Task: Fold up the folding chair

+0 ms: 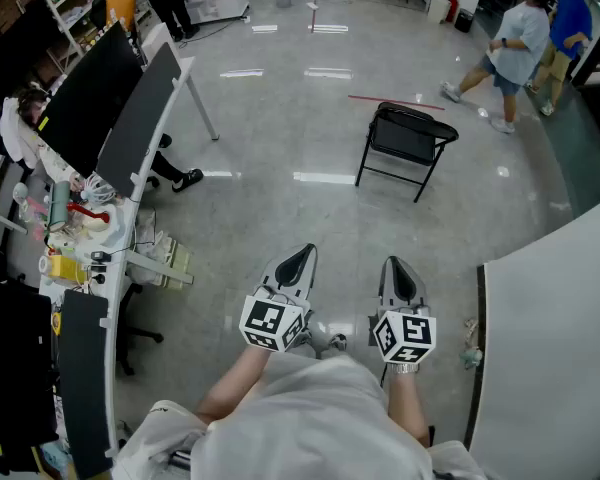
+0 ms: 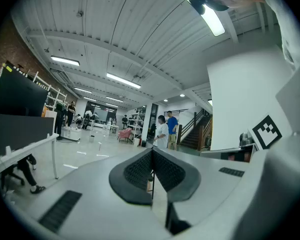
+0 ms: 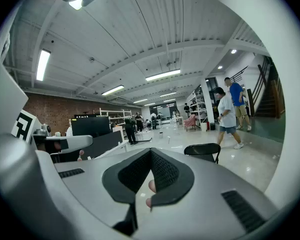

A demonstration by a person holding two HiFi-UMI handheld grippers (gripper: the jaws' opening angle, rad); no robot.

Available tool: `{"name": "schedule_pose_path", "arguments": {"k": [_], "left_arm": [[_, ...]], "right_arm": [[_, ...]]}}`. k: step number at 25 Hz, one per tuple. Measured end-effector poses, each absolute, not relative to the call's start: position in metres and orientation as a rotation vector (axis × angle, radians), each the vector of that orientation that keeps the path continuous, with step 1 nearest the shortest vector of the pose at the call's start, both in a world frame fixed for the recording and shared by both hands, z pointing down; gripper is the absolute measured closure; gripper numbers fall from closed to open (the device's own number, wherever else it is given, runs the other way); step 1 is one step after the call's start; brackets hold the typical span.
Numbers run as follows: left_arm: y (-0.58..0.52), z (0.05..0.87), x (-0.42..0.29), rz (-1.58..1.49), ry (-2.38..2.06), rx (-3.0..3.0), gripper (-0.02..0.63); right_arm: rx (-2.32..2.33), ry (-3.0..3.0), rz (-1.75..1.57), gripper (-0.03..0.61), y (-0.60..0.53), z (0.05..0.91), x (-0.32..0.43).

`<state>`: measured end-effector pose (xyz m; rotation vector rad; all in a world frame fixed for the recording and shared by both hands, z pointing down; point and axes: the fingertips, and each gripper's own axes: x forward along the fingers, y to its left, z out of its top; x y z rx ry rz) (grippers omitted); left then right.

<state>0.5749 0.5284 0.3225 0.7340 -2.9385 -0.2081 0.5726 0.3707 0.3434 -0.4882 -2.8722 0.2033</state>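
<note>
The folding chair (image 1: 405, 138) stands open on the floor (image 1: 300, 128), well ahead of both grippers. The left gripper (image 1: 302, 258) and right gripper (image 1: 395, 266) are near the person's body, fingers pressed together on nothing. The step is probably the approach: walk close, then spread the fingers and take the seat's front edge and the backrest.

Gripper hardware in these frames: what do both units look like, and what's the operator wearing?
The left gripper and right gripper match: pale grey tapered shells, each claw lined with black ribbed pads. Each carries a white cube with black square markers. No cables visible. The person wears a light grey top.
</note>
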Motion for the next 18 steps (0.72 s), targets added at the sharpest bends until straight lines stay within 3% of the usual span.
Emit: {"name": "schedule_pose_path", "arguments": {"k": [18], "left_arm": [[0.49,0.332,0.575,-0.266,-2.906,0.685,0.601]], "right_arm": [[-0.514,-2.807,0.251,0.573,0.333,0.363,0.581]]}}
